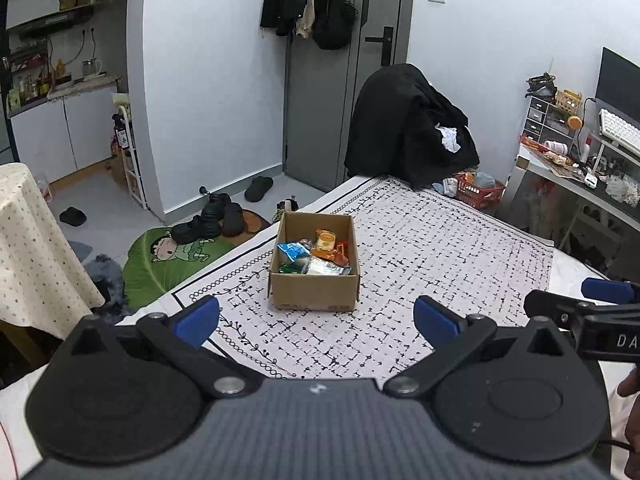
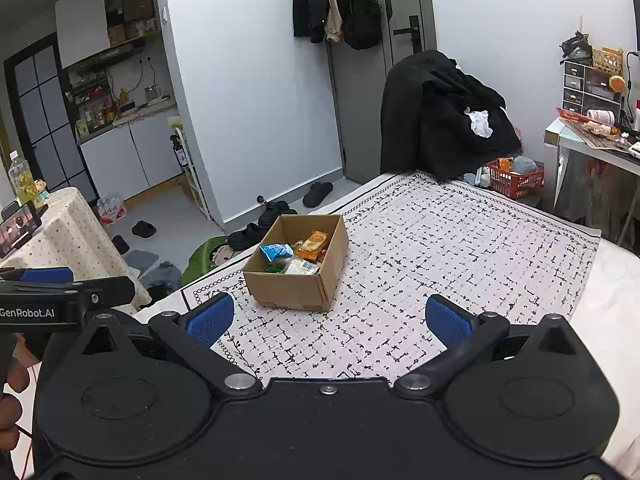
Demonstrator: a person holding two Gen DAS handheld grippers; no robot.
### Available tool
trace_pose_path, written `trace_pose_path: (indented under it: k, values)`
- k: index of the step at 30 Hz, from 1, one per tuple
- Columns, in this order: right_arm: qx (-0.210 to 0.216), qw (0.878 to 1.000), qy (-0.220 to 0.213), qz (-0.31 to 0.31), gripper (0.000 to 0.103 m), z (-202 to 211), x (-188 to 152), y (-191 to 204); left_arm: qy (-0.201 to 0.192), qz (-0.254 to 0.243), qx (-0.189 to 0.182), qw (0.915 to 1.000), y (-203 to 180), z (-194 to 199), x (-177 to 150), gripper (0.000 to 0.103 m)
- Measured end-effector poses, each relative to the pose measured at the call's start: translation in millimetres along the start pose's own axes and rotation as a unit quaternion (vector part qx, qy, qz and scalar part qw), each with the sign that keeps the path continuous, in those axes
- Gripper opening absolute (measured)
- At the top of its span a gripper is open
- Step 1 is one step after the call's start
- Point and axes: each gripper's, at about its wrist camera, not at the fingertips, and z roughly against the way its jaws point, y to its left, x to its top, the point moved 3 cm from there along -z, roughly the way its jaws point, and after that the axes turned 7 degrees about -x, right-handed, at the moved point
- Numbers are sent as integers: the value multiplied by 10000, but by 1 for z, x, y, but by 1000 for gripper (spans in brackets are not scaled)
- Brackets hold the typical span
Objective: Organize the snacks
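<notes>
An open cardboard box (image 1: 316, 290) (image 2: 294, 286) stands on a white cloth with a black grid pattern (image 1: 420, 248) (image 2: 440, 240). Inside lie several snack packets: a blue one (image 1: 293, 250) (image 2: 274, 251), an orange one (image 1: 326, 240) (image 2: 314, 241), a white one (image 1: 326, 267) (image 2: 301, 267) and a green one (image 1: 289, 268). My left gripper (image 1: 316, 320) hangs open in front of the box, with nothing between its blue pads. My right gripper (image 2: 328, 318) is open too, short of the box and slightly to its right. Each gripper shows at the edge of the other's view.
A black coat (image 1: 408, 128) (image 2: 436, 116) is draped over a chair at the cloth's far end. A red basket (image 1: 478, 192) (image 2: 516, 178) sits on the floor beside a cluttered desk (image 1: 576, 168). Shoes and a green mat (image 1: 176, 260) lie left of the cloth. A round table with a dotted cover (image 1: 28, 240) (image 2: 68, 232) stands far left.
</notes>
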Motion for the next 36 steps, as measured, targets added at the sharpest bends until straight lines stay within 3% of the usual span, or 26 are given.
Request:
trace_pose_path:
  k: [36]
  values:
    - [117, 9996, 258, -10, 103, -1, -4, 0, 136, 34, -66, 9999, 8, -3, -8, 103]
